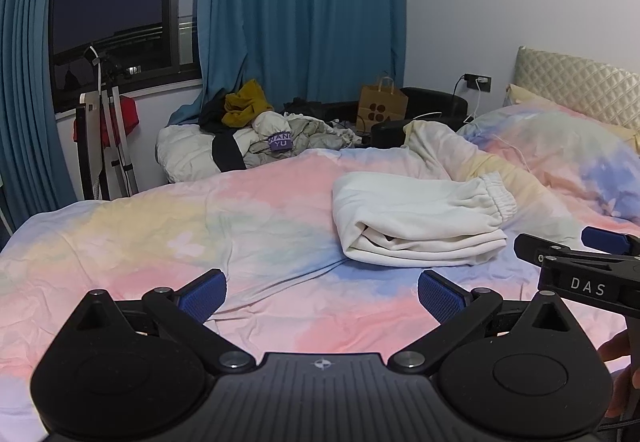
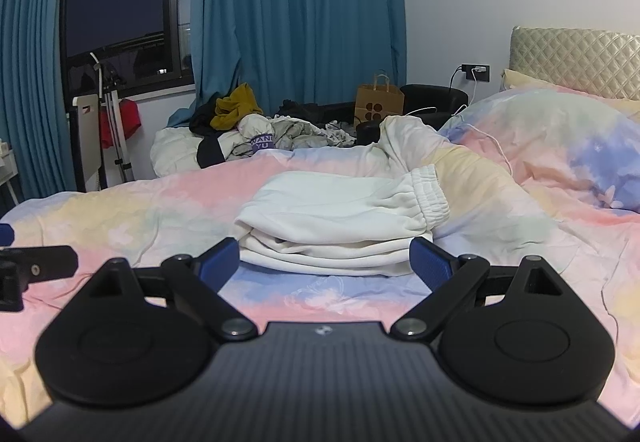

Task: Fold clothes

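Observation:
Folded white sweatpants (image 1: 420,216) (image 2: 340,222) lie in a thick stack on the pastel bedspread (image 1: 160,234) (image 2: 120,210), elastic cuff to the right. My left gripper (image 1: 322,296) is open, low over the bedspread, in front and to the left of the stack, holding nothing. My right gripper (image 2: 325,266) is open too, its blue pads (image 2: 430,262) level with the stack's near edge on either side, apart from the cloth. The right gripper also shows at the right edge of the left wrist view (image 1: 592,262).
A pile of unfolded clothes (image 1: 260,134) (image 2: 256,130) lies beyond the far side of the bed, with a brown paper bag (image 2: 378,102) and a black seat behind. Pillows (image 2: 560,146) and a quilted headboard (image 2: 576,58) stand at the right. Blue curtains and a dark window fill the back.

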### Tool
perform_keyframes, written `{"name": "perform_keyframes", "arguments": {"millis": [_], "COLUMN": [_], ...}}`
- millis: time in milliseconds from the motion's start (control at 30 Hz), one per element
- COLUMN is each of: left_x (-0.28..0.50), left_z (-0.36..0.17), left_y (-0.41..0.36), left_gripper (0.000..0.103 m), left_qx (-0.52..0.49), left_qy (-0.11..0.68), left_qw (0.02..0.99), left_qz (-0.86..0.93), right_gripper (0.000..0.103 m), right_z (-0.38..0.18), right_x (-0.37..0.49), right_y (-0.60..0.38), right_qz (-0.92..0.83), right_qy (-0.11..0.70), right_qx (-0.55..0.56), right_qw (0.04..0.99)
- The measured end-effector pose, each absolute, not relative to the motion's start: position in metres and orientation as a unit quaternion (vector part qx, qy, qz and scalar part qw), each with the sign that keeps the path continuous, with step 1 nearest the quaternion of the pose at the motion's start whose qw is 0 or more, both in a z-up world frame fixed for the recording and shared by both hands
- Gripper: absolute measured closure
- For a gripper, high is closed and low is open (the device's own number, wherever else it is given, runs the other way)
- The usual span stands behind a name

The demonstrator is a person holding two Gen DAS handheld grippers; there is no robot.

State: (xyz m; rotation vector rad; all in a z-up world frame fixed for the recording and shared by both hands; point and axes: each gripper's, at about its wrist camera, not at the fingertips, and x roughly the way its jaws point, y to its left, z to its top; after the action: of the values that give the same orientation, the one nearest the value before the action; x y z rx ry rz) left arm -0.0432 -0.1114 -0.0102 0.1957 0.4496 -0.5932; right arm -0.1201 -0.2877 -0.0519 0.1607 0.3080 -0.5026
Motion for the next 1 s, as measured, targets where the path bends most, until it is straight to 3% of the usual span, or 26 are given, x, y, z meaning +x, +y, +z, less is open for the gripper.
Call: {"name": "perform_keyframes", "arguments": {"millis": [1000], "left_x": [-0.0394], "left_z": [-0.0140], "left_y": [-0.1101], "left_gripper": [0.000], "left_qx": [0.089], "left_qy": [0.234], "left_qw": [0.926], "left_qz": [-0.283], "right_gripper": [0.010], "right_z": [-0.0509], "right_x": [-0.1169], "right_y": [-0.2818], "right_qz": [-0.248], "right_qy": [0.161], "right_qx": [0.065], "right_qw": [0.953]}}
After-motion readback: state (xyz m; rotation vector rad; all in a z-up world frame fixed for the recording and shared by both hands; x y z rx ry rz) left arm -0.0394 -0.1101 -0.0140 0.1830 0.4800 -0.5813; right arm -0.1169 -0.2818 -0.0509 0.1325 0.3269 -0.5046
